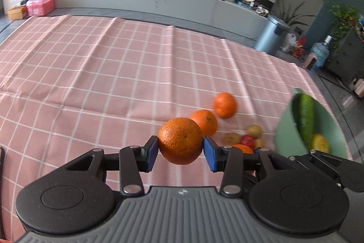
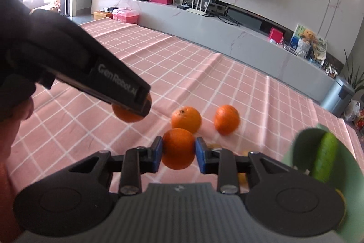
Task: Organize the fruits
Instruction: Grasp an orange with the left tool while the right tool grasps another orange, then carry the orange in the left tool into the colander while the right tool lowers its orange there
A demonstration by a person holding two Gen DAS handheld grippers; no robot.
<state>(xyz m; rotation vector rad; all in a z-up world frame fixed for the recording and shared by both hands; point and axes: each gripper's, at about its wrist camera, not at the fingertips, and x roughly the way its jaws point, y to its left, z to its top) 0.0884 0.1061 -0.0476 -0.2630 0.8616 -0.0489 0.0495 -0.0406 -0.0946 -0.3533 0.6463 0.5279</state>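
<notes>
left hand-held gripper [image 1: 180, 148], lower centre of the left wrist view: blue pads pressed on both sides of one orange [image 1: 180, 140], held clear of the pink checked cloth [image 1: 91, 74] on the worktop. right hand-held gripper [image 2: 178, 152], lower centre of the right wrist view: pads clamped on a second orange [image 2: 178, 148]. two loose oranges lie on the cloth just beyond, one centre [image 2: 186, 119], one to its right [image 2: 227, 119], near each other but apart. small blurred fruits, about four [image 1: 248, 138], sit right of centre in the left wrist view. green bowl [image 1: 327, 120], right edge, holds one cucumber [image 1: 306, 120] and one yellow fruit [image 1: 320, 143].
</notes>
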